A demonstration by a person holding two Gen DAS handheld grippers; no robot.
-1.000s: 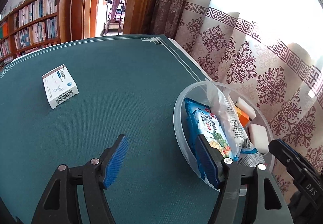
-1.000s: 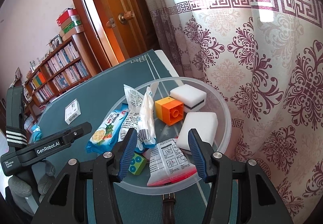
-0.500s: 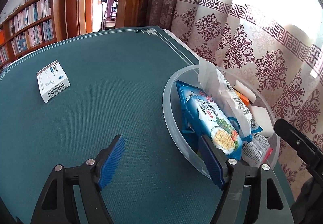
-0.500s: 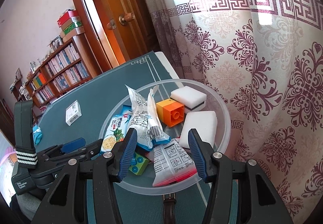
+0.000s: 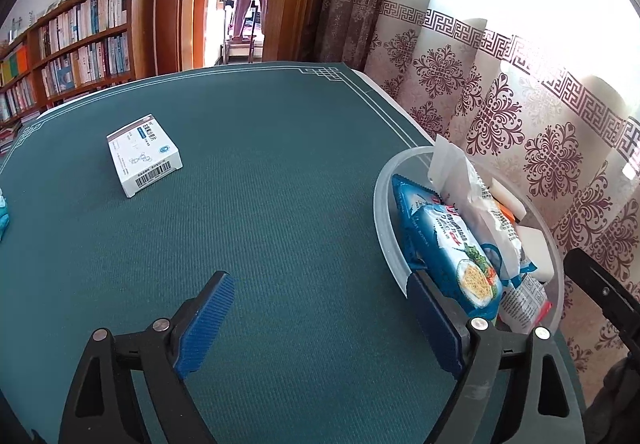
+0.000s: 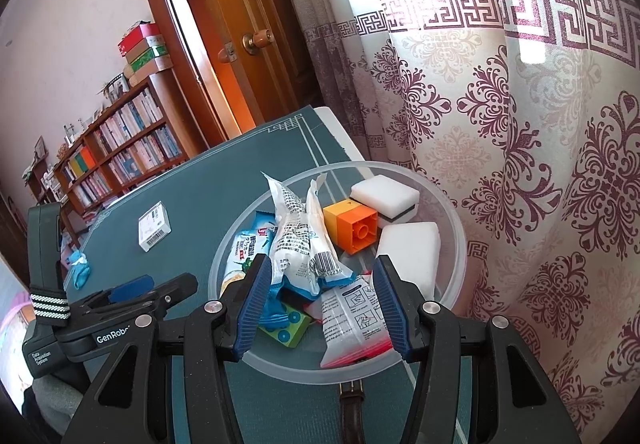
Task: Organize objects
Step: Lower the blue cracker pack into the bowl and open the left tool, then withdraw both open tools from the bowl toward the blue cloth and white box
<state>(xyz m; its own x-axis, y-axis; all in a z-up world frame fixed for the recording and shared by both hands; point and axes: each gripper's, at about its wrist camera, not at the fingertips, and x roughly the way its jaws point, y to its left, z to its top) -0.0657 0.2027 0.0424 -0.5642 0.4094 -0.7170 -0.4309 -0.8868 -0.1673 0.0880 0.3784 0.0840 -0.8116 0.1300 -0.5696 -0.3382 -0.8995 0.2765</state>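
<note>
On the green table (image 5: 280, 184), a white medicine box (image 5: 144, 155) lay alone, well apart from the clear plastic bowl (image 6: 452, 212) at the table's curtain-side edge; the left gripper (image 5: 320, 318) hovered over bare cloth with its jaws spread wide and nothing between them, its right finger just beside the bowl's rim; the right gripper (image 6: 320, 296) hung over the bowl's near side, jaws likewise wide apart and empty; inside the bowl sat a blue snack packet (image 5: 448, 248), a white packet (image 6: 296, 236), an orange block (image 6: 352, 224), two white sponges (image 6: 408, 248) and a red-edged sachet (image 6: 352, 320).
</note>
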